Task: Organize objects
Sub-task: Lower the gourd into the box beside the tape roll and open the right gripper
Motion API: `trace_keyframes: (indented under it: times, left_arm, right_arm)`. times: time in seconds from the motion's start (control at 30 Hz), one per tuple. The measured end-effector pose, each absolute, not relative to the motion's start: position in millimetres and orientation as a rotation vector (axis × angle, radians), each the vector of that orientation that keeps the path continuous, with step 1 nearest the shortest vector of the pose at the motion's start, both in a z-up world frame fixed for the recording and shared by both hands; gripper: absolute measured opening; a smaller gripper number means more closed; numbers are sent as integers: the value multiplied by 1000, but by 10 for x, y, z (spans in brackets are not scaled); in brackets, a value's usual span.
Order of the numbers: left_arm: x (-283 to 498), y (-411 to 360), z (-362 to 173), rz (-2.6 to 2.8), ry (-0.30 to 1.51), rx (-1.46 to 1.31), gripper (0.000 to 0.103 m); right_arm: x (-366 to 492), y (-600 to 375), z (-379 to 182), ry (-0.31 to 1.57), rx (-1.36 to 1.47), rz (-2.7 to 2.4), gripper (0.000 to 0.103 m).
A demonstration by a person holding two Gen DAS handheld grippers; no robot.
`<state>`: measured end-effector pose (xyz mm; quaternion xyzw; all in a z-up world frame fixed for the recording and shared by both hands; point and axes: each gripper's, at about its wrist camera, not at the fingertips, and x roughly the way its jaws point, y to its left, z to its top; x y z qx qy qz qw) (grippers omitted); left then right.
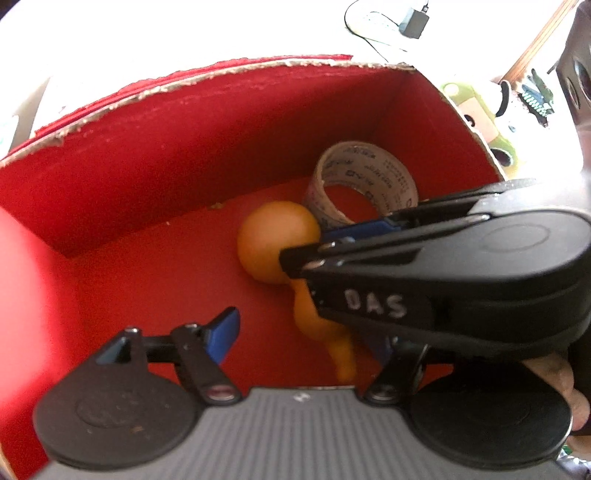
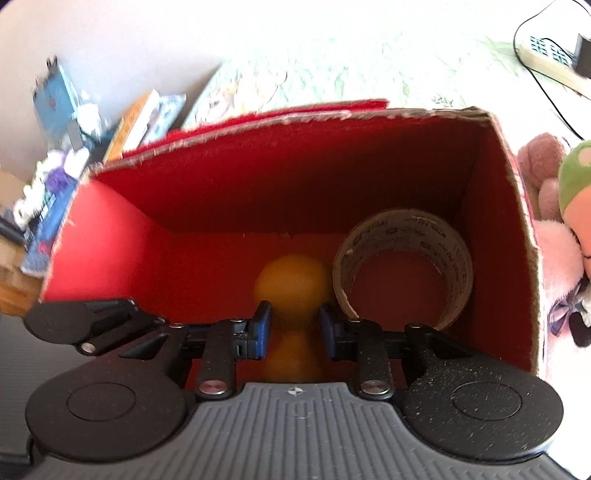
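Note:
An orange round-headed toy figure (image 2: 291, 284) lies inside the red cardboard box (image 2: 258, 173), beside a roll of tape (image 2: 402, 258). My right gripper (image 2: 294, 330) reaches into the box with its blue pads on either side of the figure's narrow body; I cannot tell whether they press on it. In the left wrist view the same figure (image 1: 277, 240) and tape roll (image 1: 365, 181) show in the box (image 1: 184, 136), with the right gripper (image 1: 406, 266) crossing in from the right over the figure. My left gripper (image 1: 299, 332) is open at the box's near side, its right finger hidden behind the right gripper.
Plush toys (image 2: 561, 206) lie right of the box. Books and small packages (image 2: 74, 147) stand to its left. A power strip with a plug and cable (image 2: 554, 51) lies on the pale surface beyond; it also shows in the left wrist view (image 1: 391, 22).

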<state>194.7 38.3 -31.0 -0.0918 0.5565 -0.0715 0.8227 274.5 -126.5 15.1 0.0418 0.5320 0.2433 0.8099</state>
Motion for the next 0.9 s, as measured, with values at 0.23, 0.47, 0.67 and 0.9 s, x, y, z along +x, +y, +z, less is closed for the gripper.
trace_keyframes:
  times: [0.23, 0.47, 0.67, 0.9]
  left_arm:
    - [1938, 346, -327, -184, 1173, -206, 78]
    - [1961, 333, -319, -183, 1161, -189, 80]
    - [1969, 303, -302, -167, 1157, -163, 81]
    - [1964, 259, -308, -139, 1160, -112, 81]
  right_arm:
    - [2740, -1381, 125, 1110, 199, 563, 30]
    - [2776, -1471, 71, 1120, 276, 682, 23]
    - [2755, -1451, 69, 1116, 272, 726, 23]
    - [2884, -1354, -25, 1272, 266, 679, 24]
